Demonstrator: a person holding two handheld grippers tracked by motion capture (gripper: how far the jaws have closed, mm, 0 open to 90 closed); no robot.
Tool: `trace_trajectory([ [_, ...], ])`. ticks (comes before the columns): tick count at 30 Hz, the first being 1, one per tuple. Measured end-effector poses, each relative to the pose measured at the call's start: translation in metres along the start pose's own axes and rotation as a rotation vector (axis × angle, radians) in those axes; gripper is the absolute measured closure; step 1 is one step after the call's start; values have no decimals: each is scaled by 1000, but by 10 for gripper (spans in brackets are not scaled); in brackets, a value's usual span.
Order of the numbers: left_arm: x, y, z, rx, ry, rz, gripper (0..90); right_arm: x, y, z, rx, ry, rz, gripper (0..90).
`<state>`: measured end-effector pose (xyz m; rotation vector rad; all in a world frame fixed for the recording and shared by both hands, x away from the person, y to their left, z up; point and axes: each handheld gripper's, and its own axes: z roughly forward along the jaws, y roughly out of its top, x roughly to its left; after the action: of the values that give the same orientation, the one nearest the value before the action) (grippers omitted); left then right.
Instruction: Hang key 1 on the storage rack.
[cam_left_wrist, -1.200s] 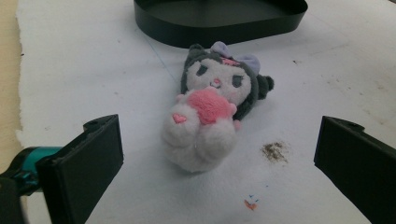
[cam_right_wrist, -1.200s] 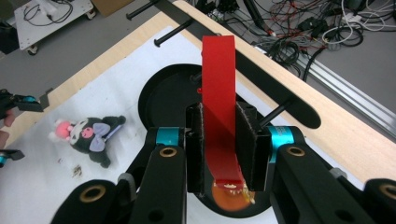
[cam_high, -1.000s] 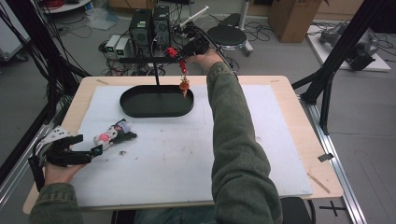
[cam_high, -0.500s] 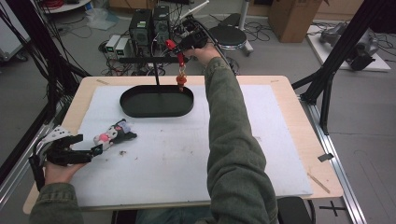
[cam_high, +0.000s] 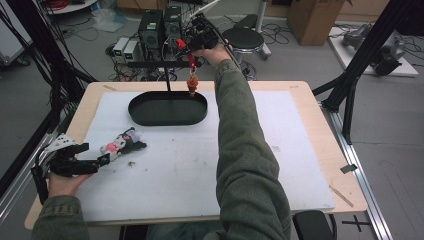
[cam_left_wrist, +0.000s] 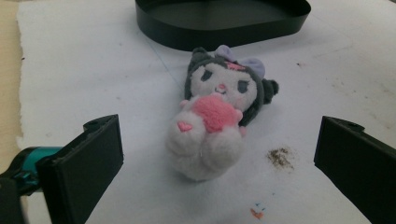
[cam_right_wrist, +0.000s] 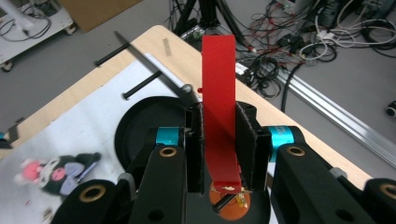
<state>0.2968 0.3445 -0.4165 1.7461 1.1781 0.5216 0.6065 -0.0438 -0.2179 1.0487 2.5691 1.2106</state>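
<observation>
High view shows the right gripper (cam_high: 191, 54) at 12 o'clock, pinching a red strap (cam_high: 190, 61) with an orange charm (cam_high: 192, 81) above the black tray (cam_high: 168, 108). At 8 o'clock the left gripper (cam_high: 103, 160) has spread jaws beside the plush toy (cam_high: 122, 144).

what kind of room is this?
Likely a robotics lab or data-collection workspace: black metal frame legs beside the table, computer boxes and loose cables on the floor behind it.

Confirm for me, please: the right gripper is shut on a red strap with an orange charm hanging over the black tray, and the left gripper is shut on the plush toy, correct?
Not quite: the left gripper is open. In the left gripper view its jaws stand wide apart on either side of the plush toy, touching nothing. The rest holds: the right gripper is shut on the red strap, with the orange charm hanging over the black tray.
</observation>
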Motion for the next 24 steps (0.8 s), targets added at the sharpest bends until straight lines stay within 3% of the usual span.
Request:
trace_trajectory([
  [1,0,0,1,0,-2,2,18,-1,0,1,-6,0,13,735],
  [2,1,0,1,1,-1,-1,17,-2,0,1,-12,-1,20,652],
  [3,1,0,1,5,-2,0,17,-1,0,1,-24,-21,33,442],
  [4,1,0,1,6,-2,2,18,0,0,1,-36,-42,39,376],
  [9,1,0,0,5,2,2,17,-1,-3,-7,-56,-21,55,95],
  [10,1,0,0,3,-1,2,17,-1,-3,-9,-62,-11,53,93],
  [12,0,0,0,3,1,2,17,1,-6,-13,-73,-23,35,4],
  [18,0,0,1,6,2,2,17,7,-17,-22,-75,13,-25,3],
  [24,0,0,0,3,3,0,17,10,-31,-25,-69,35,-45,4],
])
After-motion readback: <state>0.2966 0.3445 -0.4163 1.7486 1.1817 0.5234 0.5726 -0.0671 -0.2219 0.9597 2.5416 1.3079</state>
